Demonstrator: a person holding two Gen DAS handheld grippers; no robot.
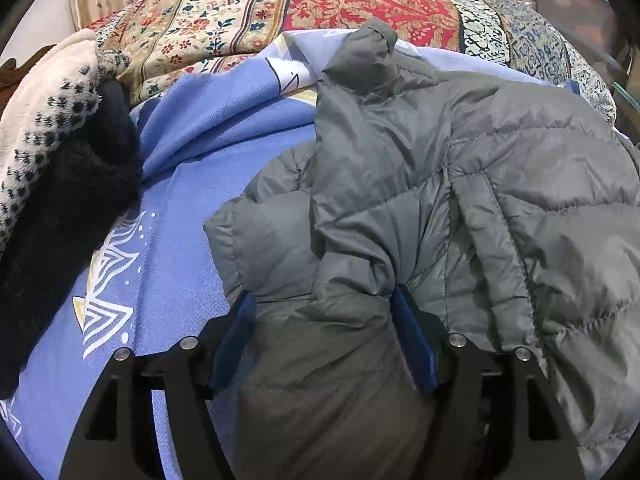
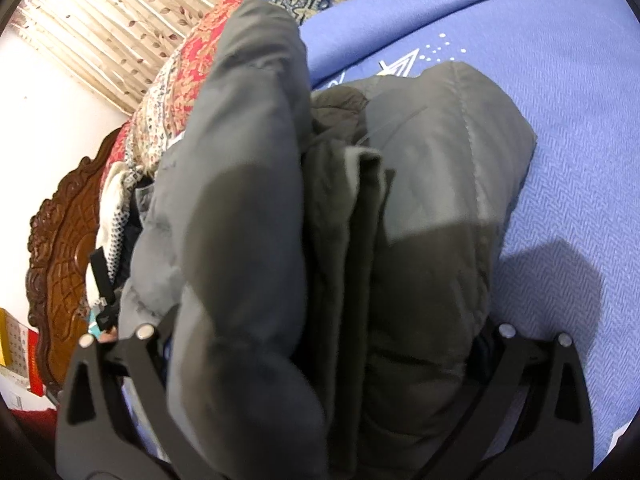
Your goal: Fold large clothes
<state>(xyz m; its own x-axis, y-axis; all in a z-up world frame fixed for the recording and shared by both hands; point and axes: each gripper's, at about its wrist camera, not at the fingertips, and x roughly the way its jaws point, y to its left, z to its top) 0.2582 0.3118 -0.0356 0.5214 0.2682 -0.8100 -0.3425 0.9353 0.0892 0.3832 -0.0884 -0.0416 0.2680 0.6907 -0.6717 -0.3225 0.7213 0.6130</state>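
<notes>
No brand, label or readable writing showed on anything in either view; the yellow sheet [image 2: 8,336] at the left edge of the right wrist view was too small to read. There was one grey quilted jacket [image 1: 460,184], lying on a blue sheet [image 1: 192,240] printed with white zigzag shapes, with a sleeve folded over its front. The left gripper [image 1: 324,304] stood with its two blue pads [image 1: 412,340] apart on either side of a bunch of the jacket's fabric; the right-hand pad touched the cloth, but whether the left-hand pad pressed on it could not be told. The right gripper [image 2: 320,344] had a thick bundle of several folded jacket layers filling the space between its two black arms, with its fingertips buried under the cloth, so its jaws stood wide and closed around the bundle. Only the left wrist view showed one fluffy white garment with black specks [image 1: 44,108] over a dark furry piece [image 1: 76,184] beside the jacket, and one flowered quilt [image 1: 248,12] in cream, red and blue bands behind it. Only the right wrist view showed a carved wooden headboard [image 2: 64,248] and the white wall [image 2: 48,112]. Both showed a pleated curtain [image 2: 108,20] with a leaf print.
</notes>
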